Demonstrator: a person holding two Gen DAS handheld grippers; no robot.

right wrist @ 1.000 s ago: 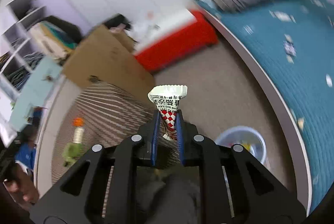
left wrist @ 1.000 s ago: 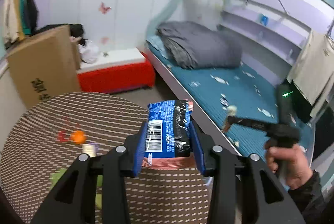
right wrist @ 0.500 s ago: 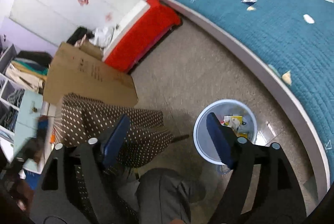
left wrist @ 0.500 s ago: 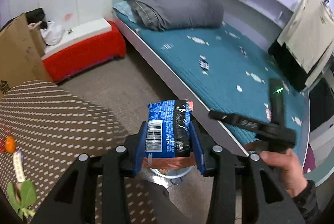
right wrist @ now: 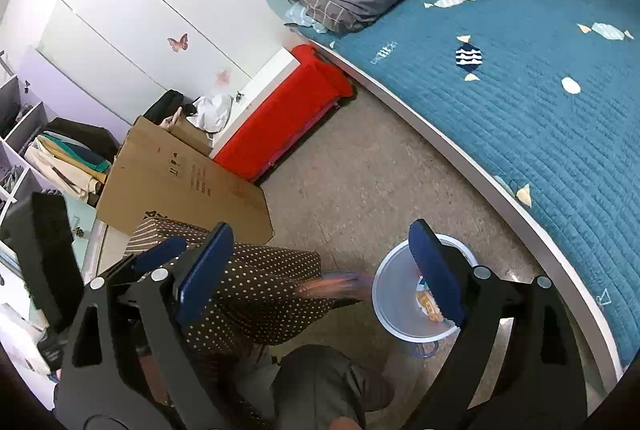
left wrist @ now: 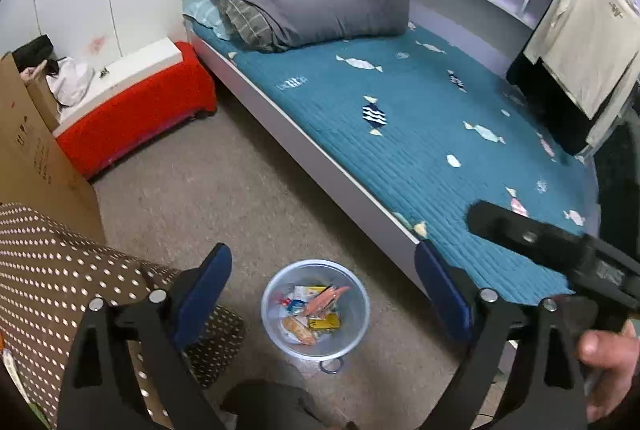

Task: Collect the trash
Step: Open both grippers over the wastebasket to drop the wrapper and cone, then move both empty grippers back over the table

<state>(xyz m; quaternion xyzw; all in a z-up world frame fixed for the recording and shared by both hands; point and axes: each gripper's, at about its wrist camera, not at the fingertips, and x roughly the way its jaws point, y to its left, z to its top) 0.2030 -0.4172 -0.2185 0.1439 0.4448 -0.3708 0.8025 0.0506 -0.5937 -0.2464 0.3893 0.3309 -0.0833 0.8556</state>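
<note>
A small pale, see-through trash bin stands on the grey-brown carpet, between a table draped in a brown cloth with white dots and the white edge of a bed. Inside it lie several crumpled wrappers in orange, yellow, white and blue. In the right wrist view a blurred streak of orange and blue shows just left of the bin's rim, too smeared to identify. The left gripper hangs above the bin, its blue-padded jaws having just swung wide apart, with nothing between them. The right gripper is likewise spread wide, its jaws having just been opening and empty; its right pad overlaps the bin in its own view. In the left wrist view the right gripper's black body crosses the lower right, with a person's hand gripping it. A dark trouser knee shows below. The bed has a teal quilt printed with sweets and a folded grey duvet. A red-covered bench stands against the white wall, beside a large cardboard box.
</note>
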